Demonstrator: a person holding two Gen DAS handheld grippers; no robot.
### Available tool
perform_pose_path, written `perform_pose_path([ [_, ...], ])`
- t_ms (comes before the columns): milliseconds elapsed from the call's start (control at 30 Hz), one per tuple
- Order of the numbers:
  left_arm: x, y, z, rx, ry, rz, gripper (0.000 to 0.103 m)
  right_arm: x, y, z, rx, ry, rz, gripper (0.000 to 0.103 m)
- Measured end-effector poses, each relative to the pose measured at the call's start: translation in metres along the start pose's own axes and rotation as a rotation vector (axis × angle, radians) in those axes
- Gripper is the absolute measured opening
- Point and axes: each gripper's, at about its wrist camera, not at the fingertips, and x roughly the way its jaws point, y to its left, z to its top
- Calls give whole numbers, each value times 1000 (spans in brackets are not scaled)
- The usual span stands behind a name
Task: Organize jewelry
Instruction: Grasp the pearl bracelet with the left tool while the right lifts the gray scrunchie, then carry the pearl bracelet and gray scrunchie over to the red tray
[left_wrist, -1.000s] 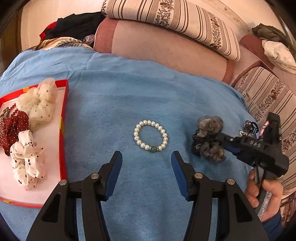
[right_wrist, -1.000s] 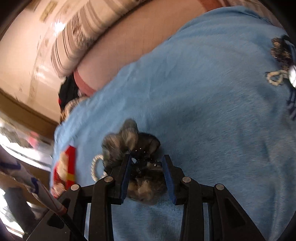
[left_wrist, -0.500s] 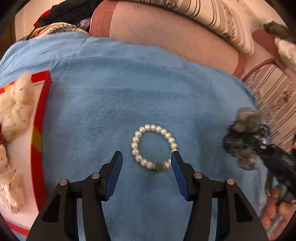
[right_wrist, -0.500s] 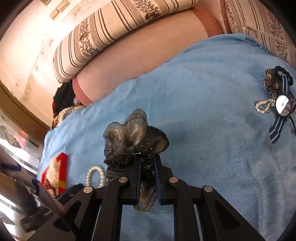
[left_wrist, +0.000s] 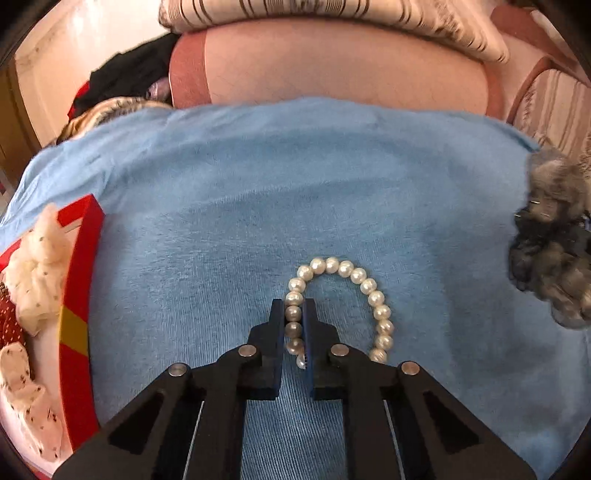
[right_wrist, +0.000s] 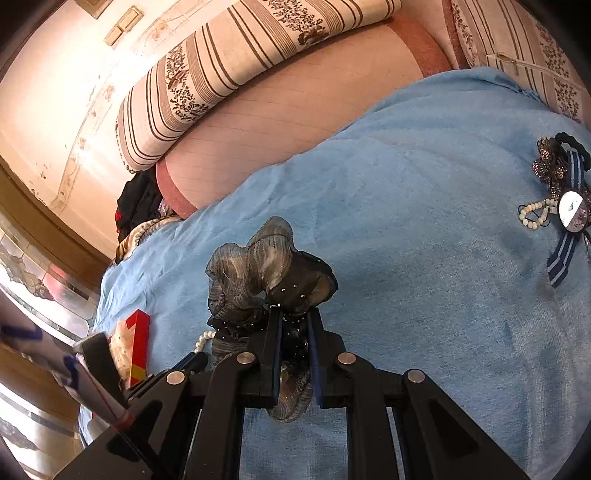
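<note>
The left gripper (left_wrist: 293, 325) has just squeezed shut on the pearl bracelet (left_wrist: 343, 306), lying on the blue blanket (left_wrist: 295, 192). The right gripper (right_wrist: 293, 343) pinches the grey scrunchie (right_wrist: 266, 266). Next, I think, lift both left into the red tray (left_wrist: 83, 280).

No words, labels, brands or numbers can be read anywhere in either view; the round badge (right_wrist: 571, 211) on the striped bow is too blurred to make out.
</note>
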Motion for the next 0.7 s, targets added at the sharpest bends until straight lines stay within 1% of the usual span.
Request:
perform_pose_path([
  [133, -27, -4, -14, 25, -58, -21, 9, -10, 0, 1, -2, -25, 7, 14],
  [233, -57, -4, -20, 30, -110, -46, 9, -12, 6, 1, -10, -37, 15, 14],
  [367, -90, 0, -19, 22, -163, -72, 9, -17, 16, -3, -38, -46, 24, 14],
  [500, -115, 10, -21, -8, -187, -95, 9, -25, 29, -9, -78, -58, 36, 14],
  [700, -149, 24, -29, -40, -223, -108, 9, -39, 52, -22, -158, -80, 51, 14],
])
